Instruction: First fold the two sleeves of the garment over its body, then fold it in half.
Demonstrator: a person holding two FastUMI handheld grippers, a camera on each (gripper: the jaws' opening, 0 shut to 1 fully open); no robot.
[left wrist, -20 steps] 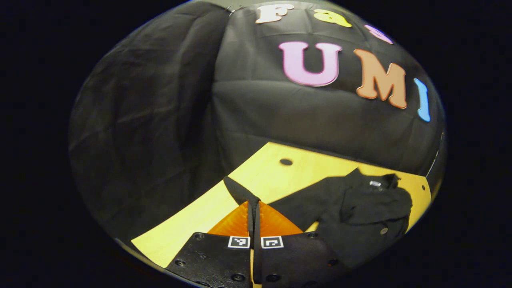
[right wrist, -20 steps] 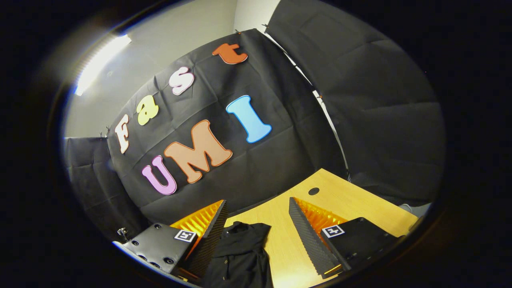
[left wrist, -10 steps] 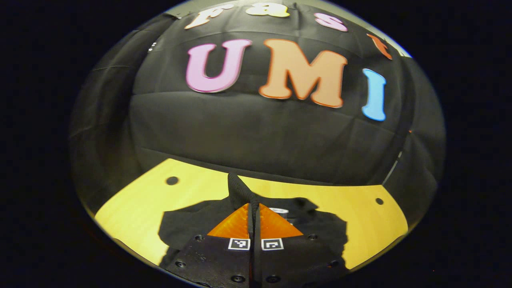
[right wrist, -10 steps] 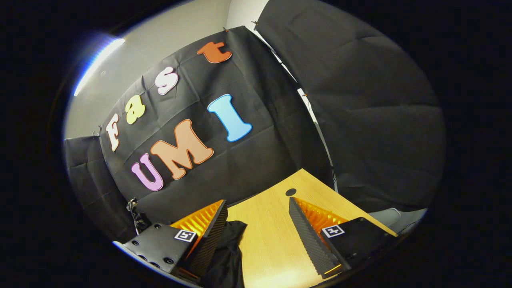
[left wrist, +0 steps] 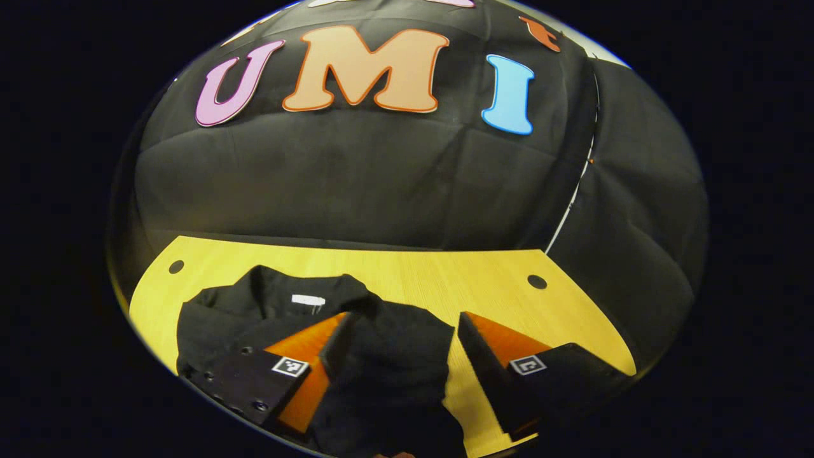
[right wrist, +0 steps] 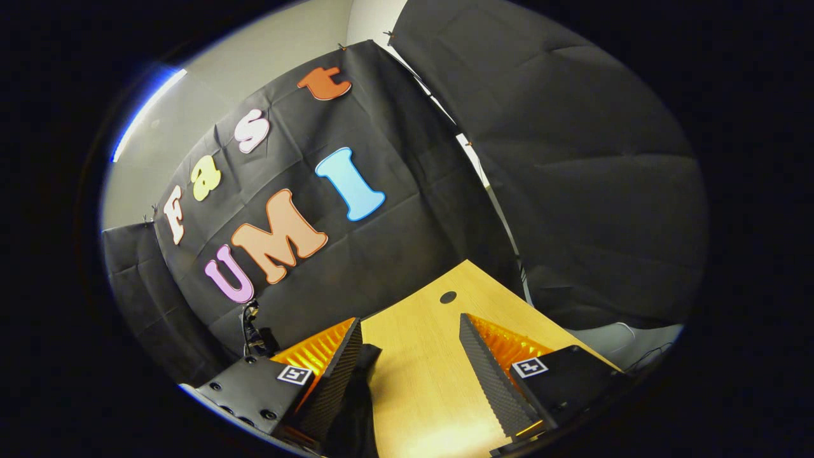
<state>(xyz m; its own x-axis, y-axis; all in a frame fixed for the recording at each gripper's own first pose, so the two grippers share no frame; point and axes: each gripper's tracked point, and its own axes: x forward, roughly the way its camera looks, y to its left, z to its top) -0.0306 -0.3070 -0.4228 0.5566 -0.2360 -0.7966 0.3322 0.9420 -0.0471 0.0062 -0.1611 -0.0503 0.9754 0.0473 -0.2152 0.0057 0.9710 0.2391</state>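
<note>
**Both grippers spread over the black shirt**

In the left gripper view we see a round hole (left wrist: 176,266) at the left end of the yellow wooden table (left wrist: 445,280). Next comes the black shirt (left wrist: 388,356), lying flat on the table's left half, its collar (left wrist: 280,292) toward the booth wall. A small white neck label (left wrist: 308,299) sits inside the collar; its writing is too small for us to read. The left gripper (left wrist: 397,334) hangs above the shirt, fingers wide apart, pinching nothing.

In the right gripper view, the right gripper (right wrist: 410,343) is likewise spread and empty. What we take to be the shirt's edge (right wrist: 356,407) lies just beside its left finger (right wrist: 334,375), over bare table (right wrist: 420,394).
</note>
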